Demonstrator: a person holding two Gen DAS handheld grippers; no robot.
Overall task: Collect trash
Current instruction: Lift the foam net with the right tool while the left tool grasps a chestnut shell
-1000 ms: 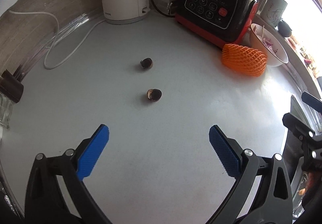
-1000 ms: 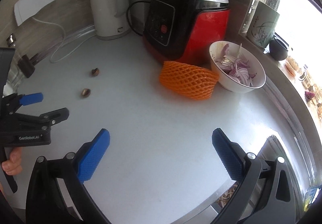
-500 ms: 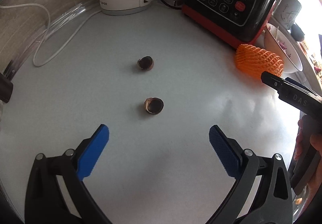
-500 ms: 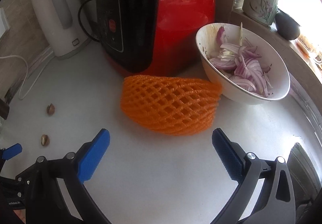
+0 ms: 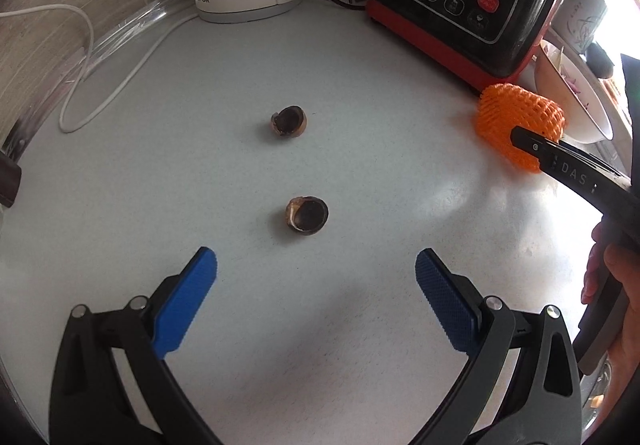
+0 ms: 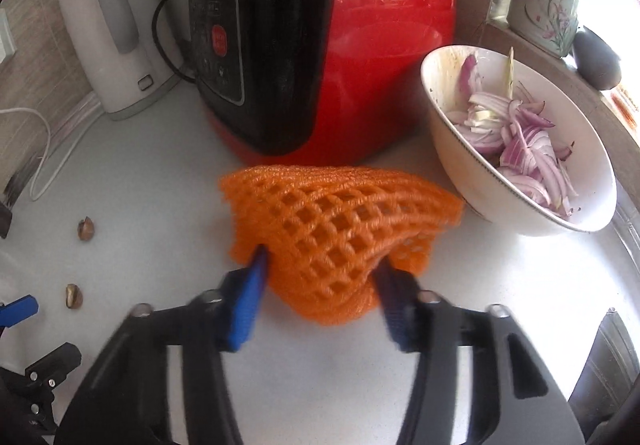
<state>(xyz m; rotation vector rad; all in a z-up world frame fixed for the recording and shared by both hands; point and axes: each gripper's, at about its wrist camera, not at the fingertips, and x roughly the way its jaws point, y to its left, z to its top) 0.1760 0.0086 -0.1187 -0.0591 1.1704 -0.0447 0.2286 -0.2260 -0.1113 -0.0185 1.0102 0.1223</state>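
since the earlier frame right gripper point(image 6: 320, 277) jaws have just been closing, now pinching the orange foam net point(image 6: 340, 221) at six o'clock of the red cooker point(image 6: 360, 45) on the surface point(image 6: 160, 173). soft, light, springy: grip mid-body. left gripper point(image 5: 316, 281) jaws gape, empty, shell point(image 5: 307, 214) at twelve.

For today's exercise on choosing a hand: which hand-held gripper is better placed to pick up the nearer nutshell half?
Left. The left hand-held gripper hangs open just short of the nearer nutshell half. The right hand-held gripper has just been closing on the orange foam net.
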